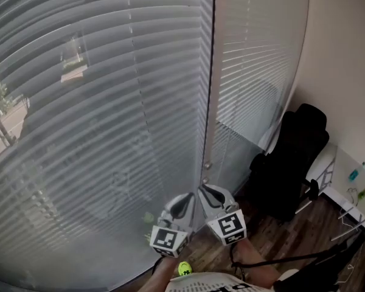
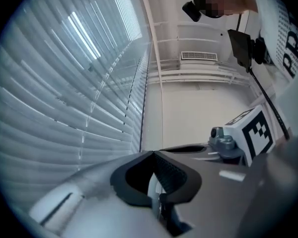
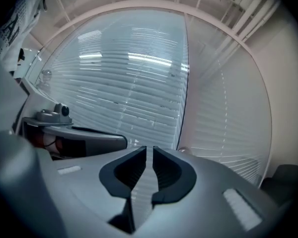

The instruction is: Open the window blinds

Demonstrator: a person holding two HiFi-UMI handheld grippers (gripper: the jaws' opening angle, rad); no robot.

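The left gripper (image 2: 153,153) and the right gripper (image 3: 149,150) are held side by side, close together, both pointing at the window blinds (image 1: 97,102). The left jaws meet at their tips with nothing between them. The right jaws stand a narrow slit apart, also empty, and slats show through the gap. The wide blind hangs straight ahead of both pairs of jaws and spreads away to their left, its slats turned nearly flat against the glass. A narrower blind (image 1: 255,59) hangs to the right of the right jaws, past the pale upright frame (image 1: 210,102). Further right stands a black office chair (image 1: 292,163).
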